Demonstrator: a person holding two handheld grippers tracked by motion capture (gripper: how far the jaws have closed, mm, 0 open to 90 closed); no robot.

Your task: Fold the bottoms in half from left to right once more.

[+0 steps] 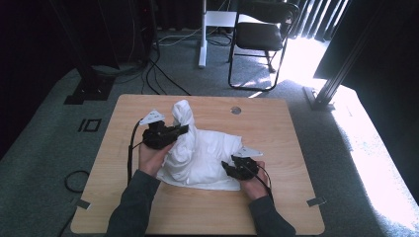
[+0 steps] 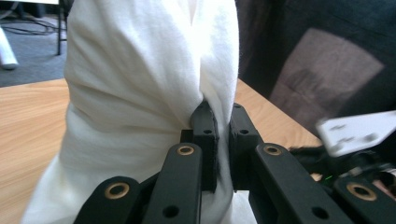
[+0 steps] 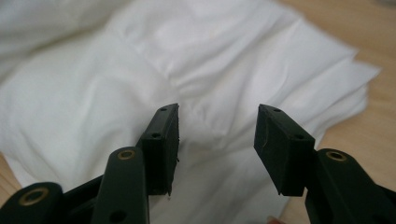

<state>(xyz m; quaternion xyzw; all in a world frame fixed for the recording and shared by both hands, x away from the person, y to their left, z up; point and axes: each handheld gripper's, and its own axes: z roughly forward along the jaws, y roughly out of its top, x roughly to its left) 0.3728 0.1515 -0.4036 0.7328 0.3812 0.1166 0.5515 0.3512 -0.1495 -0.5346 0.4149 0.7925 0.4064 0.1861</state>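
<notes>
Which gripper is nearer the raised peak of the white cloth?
Left. The left gripper is clamped on the white cloth just under its peak; the right gripper hovers open over the low front edge.

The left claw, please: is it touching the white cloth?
Touching. The left gripper view shows the left claw shut on a pinched fold of the white cloth.

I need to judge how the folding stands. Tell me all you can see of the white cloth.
The white cloth looks like soft, creased cotton, lying bunched on the wooden table. One part is lifted into a peak, pinched between the shut jaws of the left gripper. The right gripper stands open over its near edge, gripping nothing.
</notes>
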